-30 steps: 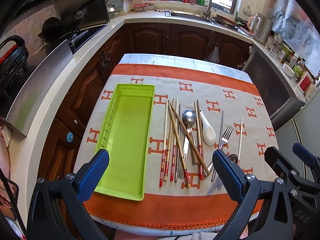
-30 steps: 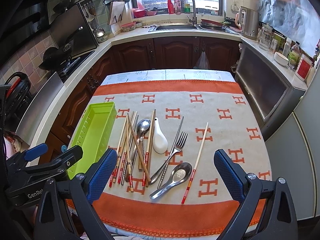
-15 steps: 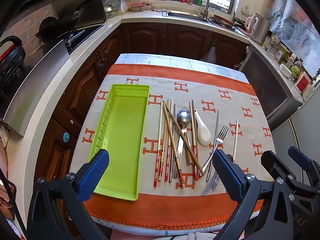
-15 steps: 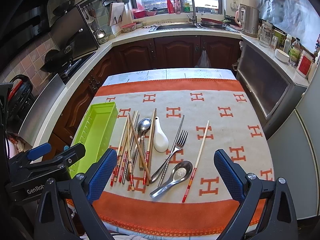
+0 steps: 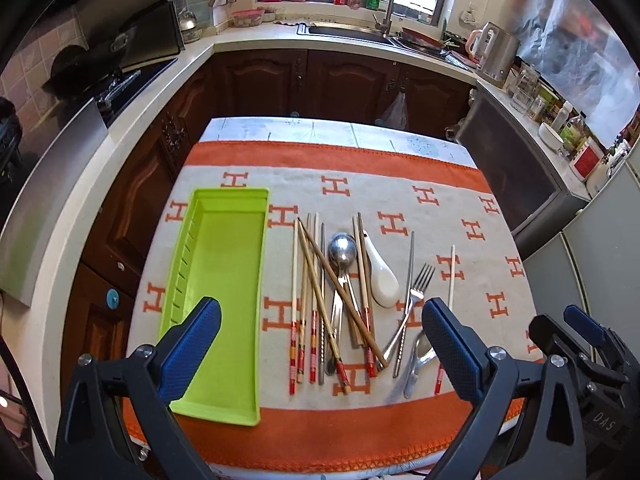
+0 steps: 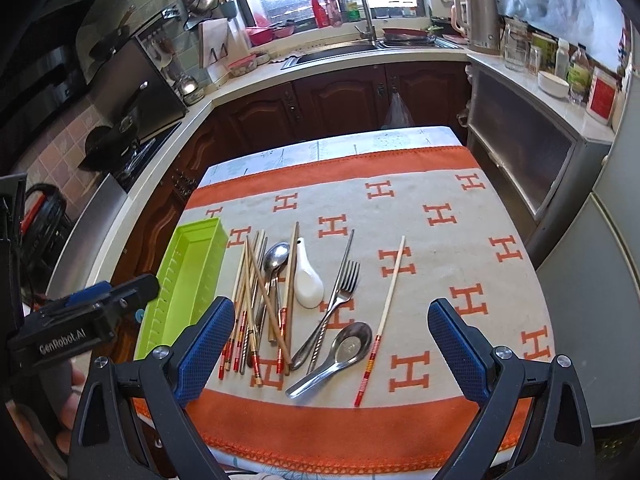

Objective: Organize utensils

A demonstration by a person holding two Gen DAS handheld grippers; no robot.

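We hover both wide-open grippers, left (image 5: 320, 344) and right (image 6: 332, 344), empty; next we pick one red-banded wooden chopstick (image 6: 382, 320) for the lime-green plastic tray (image 5: 224, 280).

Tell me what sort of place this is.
A home kitchen, most likely: a sink with a tap under the window, a kettle on the counter, and a stove.

In the left wrist view, the right blue pad (image 5: 452, 350) covers the lower end of the lone chopstick (image 5: 451, 276) and part of the steel spoon (image 5: 416, 364). The bottles (image 6: 568, 68) on the counter are too small to read (labels blur). The table's (image 6: 400, 452) near edge is cut off.
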